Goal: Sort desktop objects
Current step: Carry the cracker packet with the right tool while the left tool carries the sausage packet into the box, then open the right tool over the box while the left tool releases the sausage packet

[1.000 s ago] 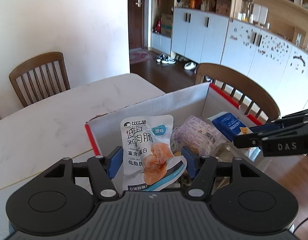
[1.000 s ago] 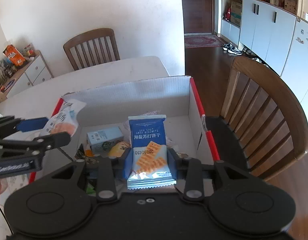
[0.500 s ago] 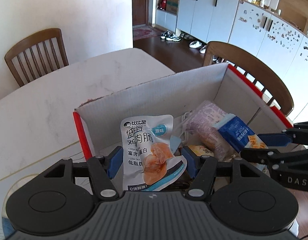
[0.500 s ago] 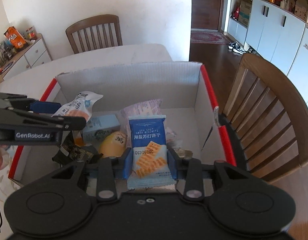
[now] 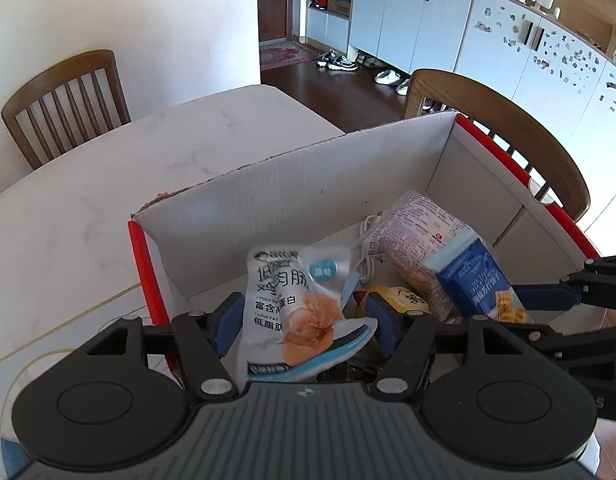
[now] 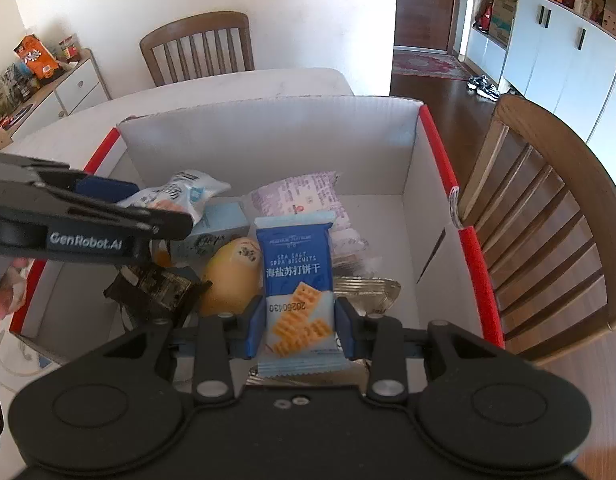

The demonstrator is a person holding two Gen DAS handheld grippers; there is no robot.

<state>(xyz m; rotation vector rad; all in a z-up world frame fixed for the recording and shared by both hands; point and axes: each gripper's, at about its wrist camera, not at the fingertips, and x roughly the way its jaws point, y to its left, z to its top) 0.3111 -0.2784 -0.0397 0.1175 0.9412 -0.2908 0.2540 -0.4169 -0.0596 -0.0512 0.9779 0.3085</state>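
Observation:
A white cardboard box with red edges (image 5: 308, 184) (image 6: 268, 136) stands on the table. My left gripper (image 5: 306, 320) holds a white chicken-breast pouch (image 5: 296, 304) above the box's near left part; the jaws look slightly wider and the pouch is blurred. The pouch also shows in the right wrist view (image 6: 180, 196). My right gripper (image 6: 299, 330) is shut on a blue sea-salt biscuit packet (image 6: 298, 284) over the box's near side; the packet shows in the left wrist view (image 5: 477, 280).
In the box lie a purple snack bag (image 6: 304, 196), a yellow round pack (image 6: 232, 276), a light blue carton (image 6: 220, 224), a dark circuit item (image 6: 160, 288) and a white cable (image 5: 365, 248). Wooden chairs (image 6: 547, 216) (image 5: 64, 96) flank the white marble table (image 5: 68, 208).
Both grippers moved forward and down over the box with their packets. The chicken pouch now looks blurred and crumpled, and the left jaws seem a little wider.

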